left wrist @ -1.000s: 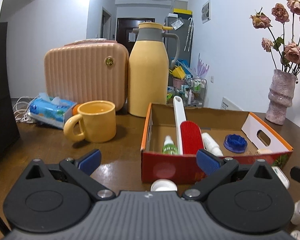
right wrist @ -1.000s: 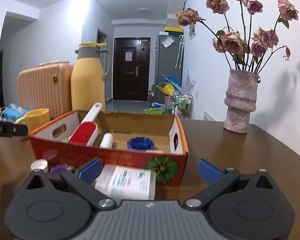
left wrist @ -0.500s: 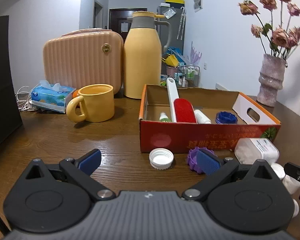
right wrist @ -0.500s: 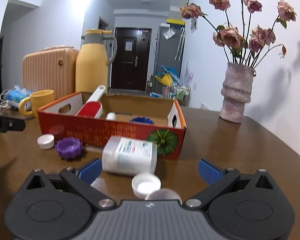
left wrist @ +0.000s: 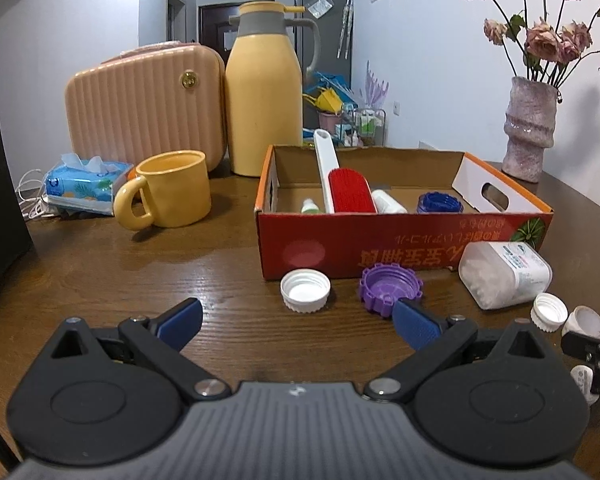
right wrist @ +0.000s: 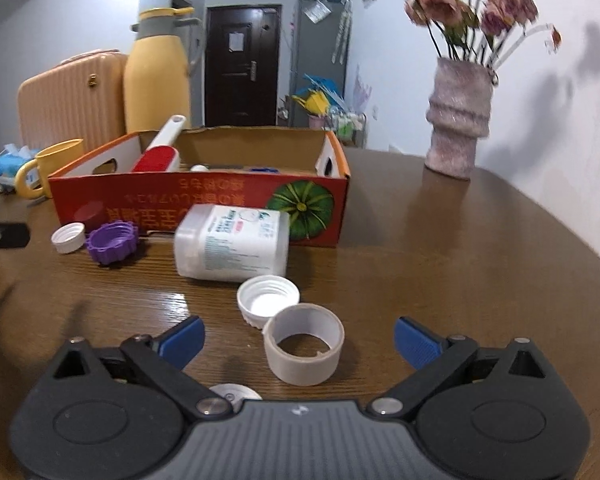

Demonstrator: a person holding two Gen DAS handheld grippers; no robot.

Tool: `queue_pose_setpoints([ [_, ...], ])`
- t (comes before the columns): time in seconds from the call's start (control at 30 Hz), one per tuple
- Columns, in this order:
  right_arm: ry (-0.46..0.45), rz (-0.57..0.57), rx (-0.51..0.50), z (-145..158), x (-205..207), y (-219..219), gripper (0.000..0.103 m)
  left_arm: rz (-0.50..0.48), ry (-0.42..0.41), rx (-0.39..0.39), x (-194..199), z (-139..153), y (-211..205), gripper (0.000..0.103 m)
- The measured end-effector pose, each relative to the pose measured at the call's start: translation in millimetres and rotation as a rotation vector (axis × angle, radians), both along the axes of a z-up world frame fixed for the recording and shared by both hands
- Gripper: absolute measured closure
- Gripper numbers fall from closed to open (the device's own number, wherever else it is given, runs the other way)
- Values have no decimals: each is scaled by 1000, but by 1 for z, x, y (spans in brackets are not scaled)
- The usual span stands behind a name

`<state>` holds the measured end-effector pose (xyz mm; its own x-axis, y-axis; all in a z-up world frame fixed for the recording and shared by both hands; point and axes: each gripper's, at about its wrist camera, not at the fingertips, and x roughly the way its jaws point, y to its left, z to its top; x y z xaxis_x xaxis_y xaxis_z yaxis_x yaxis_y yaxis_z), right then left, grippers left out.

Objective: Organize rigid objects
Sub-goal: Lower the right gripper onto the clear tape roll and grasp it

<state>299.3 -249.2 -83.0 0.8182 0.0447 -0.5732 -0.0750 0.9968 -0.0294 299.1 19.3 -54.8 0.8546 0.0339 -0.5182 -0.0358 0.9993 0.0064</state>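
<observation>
Right gripper (right wrist: 298, 338) is gaping wide above the table (right wrist: 440, 264), a tape ring (right wrist: 304, 350) sitting between its fingers, white cap (right wrist: 268, 299) touching behind. Left gripper (left wrist: 298, 318) is hanging released too, purple lid (left wrist: 390, 288) near the red box (left wrist: 380, 248) beyond.

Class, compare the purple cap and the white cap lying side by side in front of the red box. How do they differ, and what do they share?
The purple cap has a chunky, lobed rim; the white cap has fine ribbing. The purple cap looks somewhat wider than the white cap and lies to its right. Both rest open side up on the table, just in front of the red box.
</observation>
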Motion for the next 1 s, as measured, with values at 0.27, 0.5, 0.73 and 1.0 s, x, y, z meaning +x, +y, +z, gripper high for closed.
queue_pose_setpoints([
  [0.27, 76, -10, 40, -10, 13, -6, 45, -12, 27, -13, 2, -3, 1, 0],
  [0.5, 26, -12, 70, -6, 11, -8, 62, -8, 40, -26, 4, -4, 3, 0],
  [0.73, -62, -47, 110, 2, 4, -19, 62, 0, 46, -22, 5, -5, 3, 0],
  [1.0, -106, -36, 111, 5, -2, -18, 61, 16, 57, -13, 9, -9, 3, 0],
])
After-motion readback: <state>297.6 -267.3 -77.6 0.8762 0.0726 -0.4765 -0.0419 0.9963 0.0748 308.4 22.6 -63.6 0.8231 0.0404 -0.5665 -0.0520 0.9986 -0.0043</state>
